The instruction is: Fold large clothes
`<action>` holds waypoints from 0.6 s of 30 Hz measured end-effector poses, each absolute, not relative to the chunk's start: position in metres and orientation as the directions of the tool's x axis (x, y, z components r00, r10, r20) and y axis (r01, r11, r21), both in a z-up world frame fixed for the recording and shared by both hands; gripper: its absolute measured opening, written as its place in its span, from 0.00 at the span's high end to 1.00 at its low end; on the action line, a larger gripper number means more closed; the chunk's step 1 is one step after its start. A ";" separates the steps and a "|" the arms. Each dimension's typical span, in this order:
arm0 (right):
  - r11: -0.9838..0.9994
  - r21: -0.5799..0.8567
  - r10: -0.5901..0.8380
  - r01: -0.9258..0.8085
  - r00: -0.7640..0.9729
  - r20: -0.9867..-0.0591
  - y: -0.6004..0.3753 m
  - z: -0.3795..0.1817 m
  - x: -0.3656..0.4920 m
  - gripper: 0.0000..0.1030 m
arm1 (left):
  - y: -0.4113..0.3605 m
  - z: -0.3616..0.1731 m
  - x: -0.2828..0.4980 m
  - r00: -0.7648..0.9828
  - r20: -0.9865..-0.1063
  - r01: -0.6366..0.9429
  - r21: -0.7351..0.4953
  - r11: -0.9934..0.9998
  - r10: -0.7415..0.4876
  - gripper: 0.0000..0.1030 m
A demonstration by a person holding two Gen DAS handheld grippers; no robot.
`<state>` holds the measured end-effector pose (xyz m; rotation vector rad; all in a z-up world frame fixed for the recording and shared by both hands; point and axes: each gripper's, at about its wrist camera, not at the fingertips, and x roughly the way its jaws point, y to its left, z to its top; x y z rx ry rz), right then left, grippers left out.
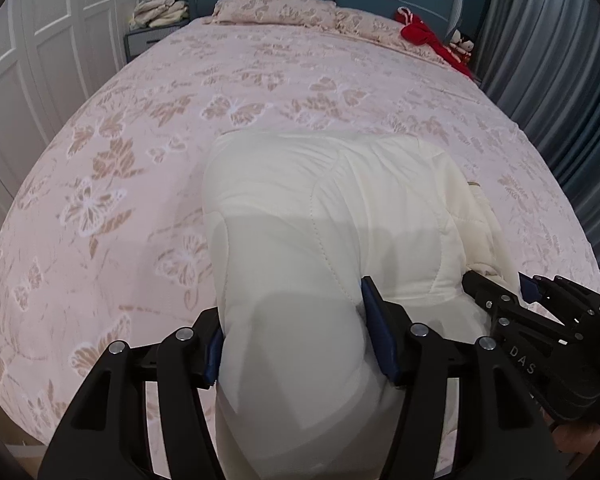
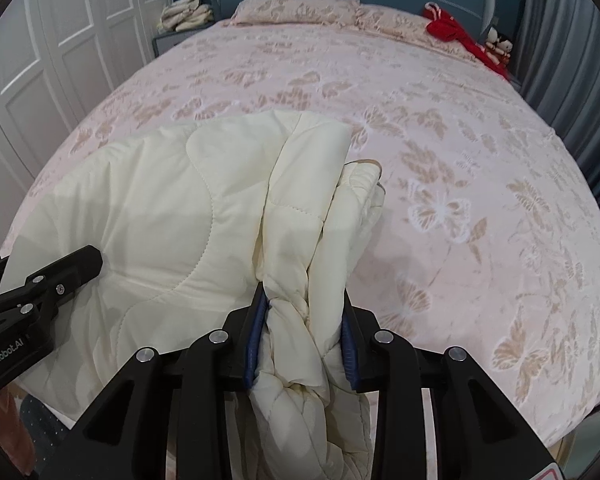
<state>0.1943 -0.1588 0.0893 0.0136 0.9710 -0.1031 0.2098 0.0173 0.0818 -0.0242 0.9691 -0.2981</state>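
Now both tools grip the near end of the cream quilted garment (image 1: 300, 208), which lies bunched on the bed (image 1: 140, 128) with its near part hanging over the edge. The left hand-held gripper (image 1: 296, 344) stands fairly wide, its pads pressed on a thick padded bundle; the right hand-held gripper (image 2: 304, 340) pinches a twisted, rope-like gather of fabric. For a clean fold, I judge the two grips should lift together at even height, carry the near edge toward the pillows (image 1: 276, 8), and keep the layers taut so the puffy fabric does not slump sideways. The twisted gather probably needs straightening first, or the fold will sit lumpy.
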 end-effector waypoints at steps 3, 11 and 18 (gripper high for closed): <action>0.993 -0.056 -0.108 0.108 0.579 -0.808 -0.164 0.096 0.194 0.70 | 0.012 0.088 0.211 0.546 -0.789 0.254 -0.162 0.953 -0.280 0.45; 0.992 -0.048 -0.101 0.120 0.483 -0.870 -0.182 0.051 0.213 0.64 | -0.015 0.068 0.225 0.550 -0.796 0.289 -0.100 0.952 -0.251 0.42; 0.995 0.005 -0.046 0.104 0.486 -0.873 -0.186 0.047 0.205 0.52 | -0.017 0.044 0.218 0.564 -0.815 0.271 0.031 0.962 -0.133 0.21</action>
